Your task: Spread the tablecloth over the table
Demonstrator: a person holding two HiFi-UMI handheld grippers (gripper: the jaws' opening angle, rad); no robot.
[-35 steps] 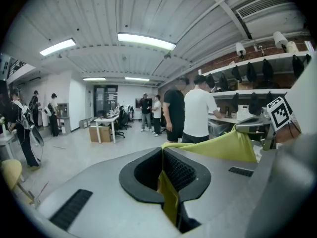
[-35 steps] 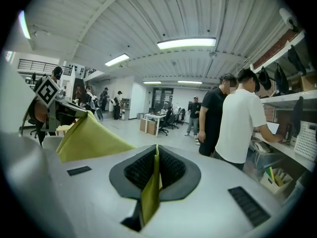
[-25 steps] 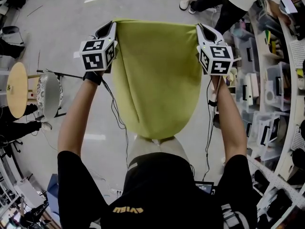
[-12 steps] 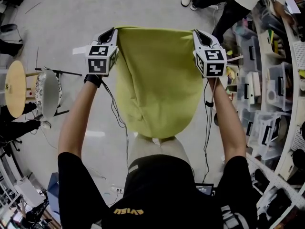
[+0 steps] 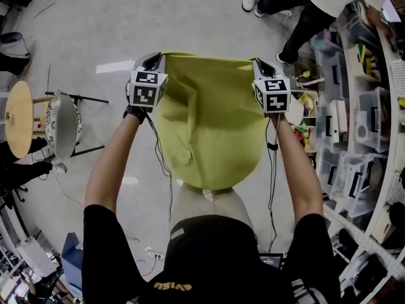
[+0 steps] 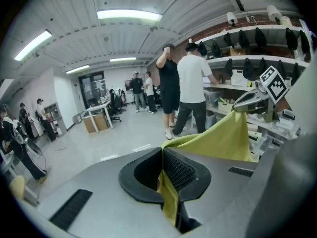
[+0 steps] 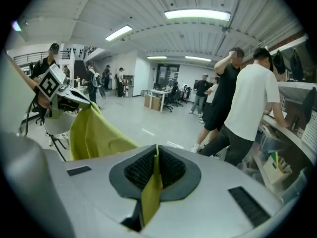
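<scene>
A yellow-green tablecloth (image 5: 209,125) hangs stretched in the air between my two grippers, its lower edge draping toward the person's body. My left gripper (image 5: 154,58) is shut on the cloth's upper left corner; in the left gripper view the tablecloth (image 6: 168,195) is pinched between the black pads (image 6: 182,171). My right gripper (image 5: 257,63) is shut on the upper right corner, and the right gripper view shows a strip of tablecloth (image 7: 151,190) clamped between its pads (image 7: 168,168). A small round table (image 5: 209,198) shows just below the cloth's hem, mostly hidden.
A round wooden stool (image 5: 20,119) and a patterned chair (image 5: 62,125) stand at the left. Shelves with plastic bins (image 5: 354,138) run along the right. People (image 5: 304,5) stand on the grey floor beyond the cloth; two of them (image 7: 237,108) are close on the right.
Both grippers have come down toward the body with the tablecloth held between them, and drawn slightly closer together. The cloth hangs lower and looser.
</scene>
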